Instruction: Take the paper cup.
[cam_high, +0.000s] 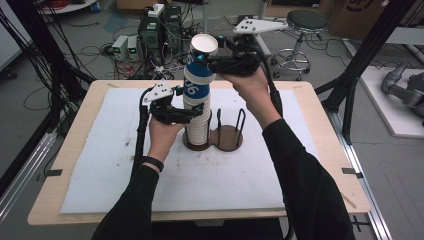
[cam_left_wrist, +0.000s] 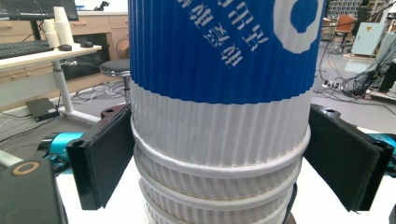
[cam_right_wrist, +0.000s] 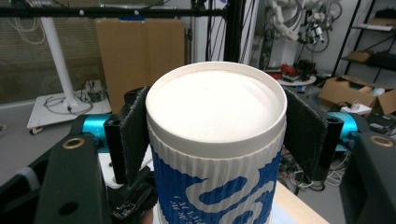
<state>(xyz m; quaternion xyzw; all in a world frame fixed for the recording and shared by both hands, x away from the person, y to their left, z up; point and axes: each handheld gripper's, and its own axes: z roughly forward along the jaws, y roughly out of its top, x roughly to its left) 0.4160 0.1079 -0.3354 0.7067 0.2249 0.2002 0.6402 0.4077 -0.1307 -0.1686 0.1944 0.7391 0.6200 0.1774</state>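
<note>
A stack of upside-down ribbed white paper cups (cam_high: 197, 122) stands on a brown two-ring holder (cam_high: 231, 137) at the middle of the table. A blue-and-white cup (cam_high: 199, 65) sits tilted at the top of the stack, bottom up. My right gripper (cam_high: 204, 59) is shut on this top cup near its bottom end; in the right gripper view both jaws press the cup (cam_right_wrist: 215, 107) just below its white base. My left gripper (cam_high: 197, 111) is shut on the white stack lower down; its jaws clamp the stacked rims (cam_left_wrist: 215, 186) under the blue cup (cam_left_wrist: 219, 46).
A white mat (cam_high: 200, 185) covers the wooden table (cam_high: 325, 145). The holder's second ring, with thin black wire posts (cam_high: 240, 120), stands to the right of the stack. Beyond the table are computer boxes (cam_high: 150, 32), cables and a stool (cam_high: 302, 22) on the floor.
</note>
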